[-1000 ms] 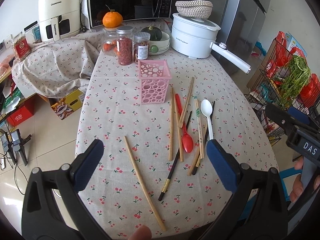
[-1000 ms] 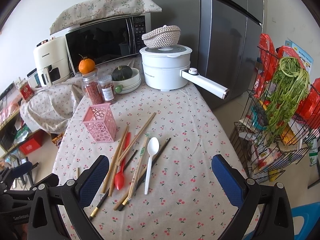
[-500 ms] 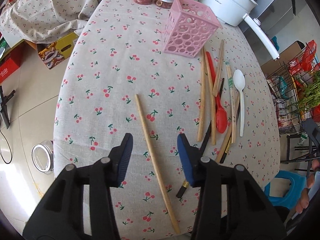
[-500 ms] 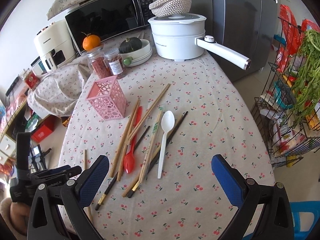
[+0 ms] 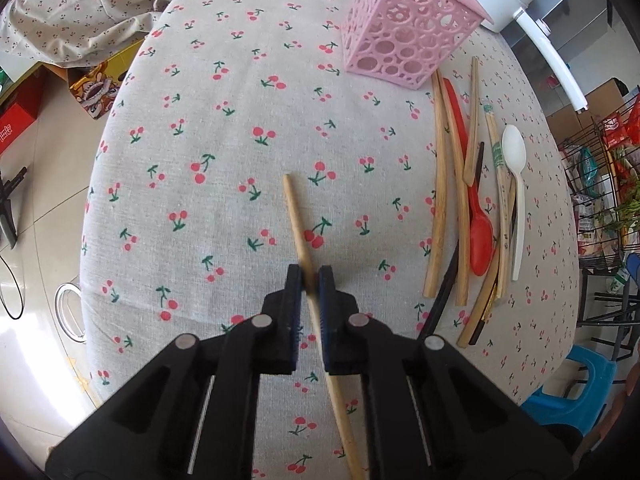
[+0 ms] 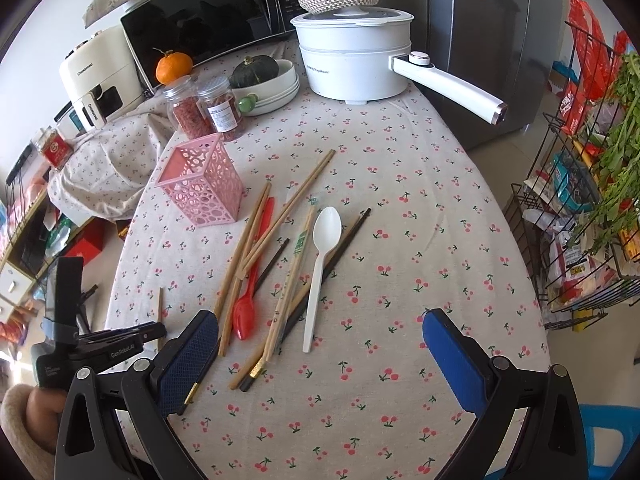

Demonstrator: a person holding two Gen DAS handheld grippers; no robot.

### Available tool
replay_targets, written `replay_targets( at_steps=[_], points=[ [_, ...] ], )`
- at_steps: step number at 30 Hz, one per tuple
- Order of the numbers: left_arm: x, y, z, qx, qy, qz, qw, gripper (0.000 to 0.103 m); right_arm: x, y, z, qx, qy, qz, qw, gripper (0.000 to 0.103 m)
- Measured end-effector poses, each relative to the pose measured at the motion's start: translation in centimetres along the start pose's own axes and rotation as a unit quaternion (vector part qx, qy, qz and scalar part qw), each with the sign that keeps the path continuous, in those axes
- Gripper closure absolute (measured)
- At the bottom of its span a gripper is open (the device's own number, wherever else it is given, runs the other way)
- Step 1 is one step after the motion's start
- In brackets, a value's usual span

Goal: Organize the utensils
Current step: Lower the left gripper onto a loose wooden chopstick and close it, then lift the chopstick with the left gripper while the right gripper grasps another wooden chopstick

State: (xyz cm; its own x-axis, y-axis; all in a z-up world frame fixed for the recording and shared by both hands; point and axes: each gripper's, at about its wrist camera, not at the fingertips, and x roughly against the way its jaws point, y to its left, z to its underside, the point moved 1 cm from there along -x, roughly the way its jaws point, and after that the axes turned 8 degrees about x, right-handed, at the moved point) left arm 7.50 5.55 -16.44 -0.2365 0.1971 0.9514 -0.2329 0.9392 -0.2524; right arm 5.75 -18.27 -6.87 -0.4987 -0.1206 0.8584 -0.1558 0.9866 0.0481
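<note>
A: Where's your left gripper (image 5: 310,278)?

B: Its fingers (image 5: 293,280) are pinched on the lone chopstick (image 5: 295,216), which lies on the worktop (image 5: 224,152) well apart from the pile.

A: And your right gripper (image 6: 320,334)?

B: Fingers spread wide, holding nothing, above the worktop's near edge. The white spoon (image 6: 320,264), red spoon (image 6: 246,304) and other chopsticks (image 6: 276,216) lie beside the pink basket (image 6: 202,188).
</note>
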Motion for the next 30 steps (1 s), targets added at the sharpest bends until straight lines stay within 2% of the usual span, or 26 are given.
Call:
replay_targets(
  at_steps=[4,8,11,14,16,19,25,30],
  points=[
    [0.5,-0.5,-0.3,-0.007,-0.015,0.015,0.9997,0.096,-0.9,-1.8,-0.7,-0.026,0.009,-0.01,1.0,0.0],
    [3.7,-1.7,-0.7,-0.026,-0.058,0.045,0.997,0.097,-2.0,-3.3,-1.4,-0.055,0.014,-0.037,0.998,0.002],
    [6.8,-2.9,-1.6,-0.043,-0.104,0.055,0.9921,0.097,-3.6,-4.0,-2.3,-0.081,0.027,-0.067,0.994,0.013],
    [9.2,-3.8,-2.6,-0.055,-0.153,0.063,0.9847,0.097,-6.1,-4.1,-3.4,-0.102,0.047,-0.096,0.989,0.028],
    [10.1,-4.0,-3.0,-0.055,-0.182,0.069,0.9793,0.097,-7.7,-3.7,-4.3,-0.106,0.056,-0.1,0.988,0.043],
    [11.0,-4.0,-3.2,-0.056,-0.206,0.078,0.9739,0.097,-10.0,-3.2,-6.3,-0.106,0.057,-0.103,0.987,0.054],
    [11.7,-3.6,-4.4,-0.063,-0.23,0.07,0.9686,0.097,-15.0,-2.2,-10.9,-0.118,0.053,-0.088,0.988,0.071],
    [12.3,-3.3,-5.4,-0.056,-0.256,0.049,0.9639,0.097,-18.6,-1.3,-13.7,-0.104,0.055,-0.055,0.992,0.077]
  ],
)
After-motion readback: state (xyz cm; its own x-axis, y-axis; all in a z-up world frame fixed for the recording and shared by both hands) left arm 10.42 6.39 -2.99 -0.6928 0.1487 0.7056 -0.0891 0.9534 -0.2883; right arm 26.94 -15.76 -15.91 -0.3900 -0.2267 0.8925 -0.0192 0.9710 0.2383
